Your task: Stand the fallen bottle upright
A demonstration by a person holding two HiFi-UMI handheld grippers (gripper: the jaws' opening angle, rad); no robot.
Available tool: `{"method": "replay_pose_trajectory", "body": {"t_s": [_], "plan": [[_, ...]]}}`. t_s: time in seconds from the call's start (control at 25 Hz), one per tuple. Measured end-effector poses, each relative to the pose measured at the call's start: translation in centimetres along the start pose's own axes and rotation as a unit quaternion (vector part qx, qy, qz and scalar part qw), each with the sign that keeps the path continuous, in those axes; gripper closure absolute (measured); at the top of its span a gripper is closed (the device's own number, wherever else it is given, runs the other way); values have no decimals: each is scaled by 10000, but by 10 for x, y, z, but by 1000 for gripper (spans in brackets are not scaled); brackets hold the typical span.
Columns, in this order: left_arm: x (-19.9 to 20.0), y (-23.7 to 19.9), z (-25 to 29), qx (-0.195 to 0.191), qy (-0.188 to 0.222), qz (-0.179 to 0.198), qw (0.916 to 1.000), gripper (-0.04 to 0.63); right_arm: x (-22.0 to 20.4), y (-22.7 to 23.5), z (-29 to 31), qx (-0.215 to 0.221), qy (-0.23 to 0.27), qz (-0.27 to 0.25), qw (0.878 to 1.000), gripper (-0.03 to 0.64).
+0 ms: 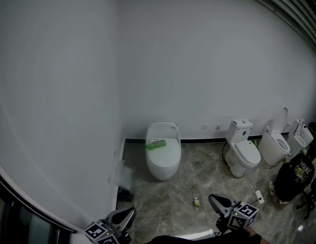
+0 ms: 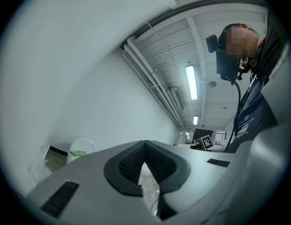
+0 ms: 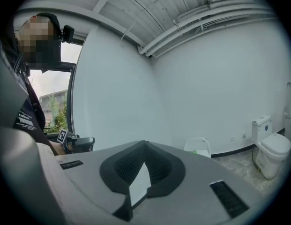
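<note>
Looking down, we see the left gripper (image 1: 130, 213) and right gripper (image 1: 213, 199), both half cut off, pinched closed and empty; a speck (image 1: 197, 202) near the toilet (image 1: 163, 156) is unidentifiable.

Leftmost toilet (image 1: 163, 159) set against back wall (image 1: 198, 60); flat item (image 1: 156, 145) laid on it. Second toilet (image 1: 242, 156) placed to right, third toilet (image 1: 275, 147) further right. Small object (image 1: 197, 202) left on floor (image 1: 168, 194) before them, between first two.

Bare showroom-like hall, toilets (image 1: 163, 154) lined along white wall (image 1: 198, 60), marble floor (image 1: 198, 179)
</note>
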State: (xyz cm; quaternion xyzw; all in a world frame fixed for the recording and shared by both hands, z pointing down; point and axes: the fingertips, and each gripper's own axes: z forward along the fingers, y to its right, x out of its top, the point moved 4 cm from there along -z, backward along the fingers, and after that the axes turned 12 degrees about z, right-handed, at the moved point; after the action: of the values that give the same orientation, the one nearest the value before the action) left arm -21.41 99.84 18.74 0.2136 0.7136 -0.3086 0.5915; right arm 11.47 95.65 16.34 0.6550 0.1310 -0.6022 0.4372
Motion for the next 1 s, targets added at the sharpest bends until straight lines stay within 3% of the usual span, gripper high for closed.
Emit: {"method": "replay_pose_trajectory", "body": {"t_s": [0.28,0.56,0.76,1.0], "plan": [[-18,-48,-7,-146,-12,-158,9998,585,-21,-2,28,-187,-9,-9,9998,606],[-22,-38,30,-48,-138,-59,9999,584,-12,45,21,-97,101,132,9998,606],[-14,-32,88,354,-146,120,9992,586,17,106,28,307,-7,-10,9995,606],[-18,-12,193,848,-40,-32,9964,584,77,208,26,744,-182,-62,9970,606]]}}
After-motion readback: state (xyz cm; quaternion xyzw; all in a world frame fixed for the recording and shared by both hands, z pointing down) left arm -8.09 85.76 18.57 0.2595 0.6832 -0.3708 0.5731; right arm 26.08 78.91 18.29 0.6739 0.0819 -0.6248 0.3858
